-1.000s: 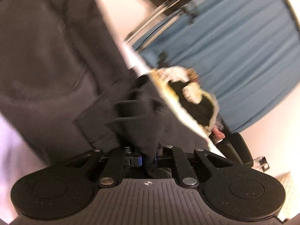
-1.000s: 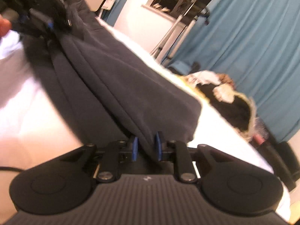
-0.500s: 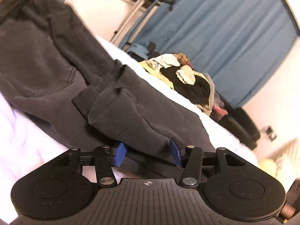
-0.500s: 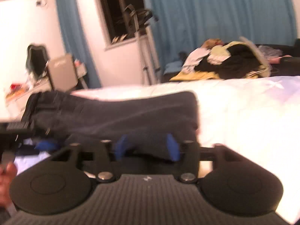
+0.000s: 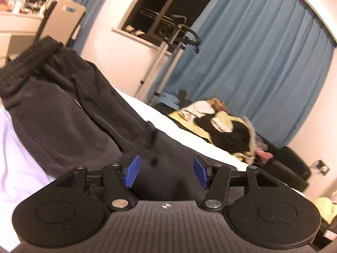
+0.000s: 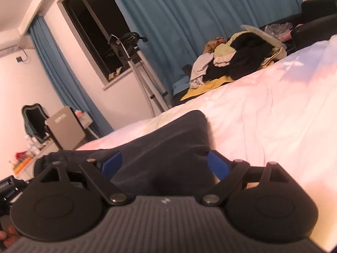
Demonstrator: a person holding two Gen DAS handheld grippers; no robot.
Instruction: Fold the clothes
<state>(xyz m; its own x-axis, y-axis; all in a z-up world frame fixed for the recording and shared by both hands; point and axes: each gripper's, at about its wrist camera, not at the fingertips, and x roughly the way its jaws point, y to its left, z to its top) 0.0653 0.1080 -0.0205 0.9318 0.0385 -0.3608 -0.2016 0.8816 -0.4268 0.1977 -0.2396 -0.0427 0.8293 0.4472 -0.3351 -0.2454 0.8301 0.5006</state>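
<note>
**Both claws let go of the trousers**

Since a second ago we have released the dark trousers (image 5: pixel 63 113): then each claw pinched a fold of cloth. Now our left claw (image 5: pixel 166 171) stands apart, its blue pads (image 5: pixel 132 169) clear of the fabric that lies between them. Our right claw (image 6: pixel 164 165) is opening wider, trouser cloth (image 6: pixel 168 143) between its jaws but unpressed. We see the trousers spread on the white bed (image 6: pixel 273 126), waistband at the far end. A clothes pile (image 5: pixel 221 124) sits beyond.
</note>
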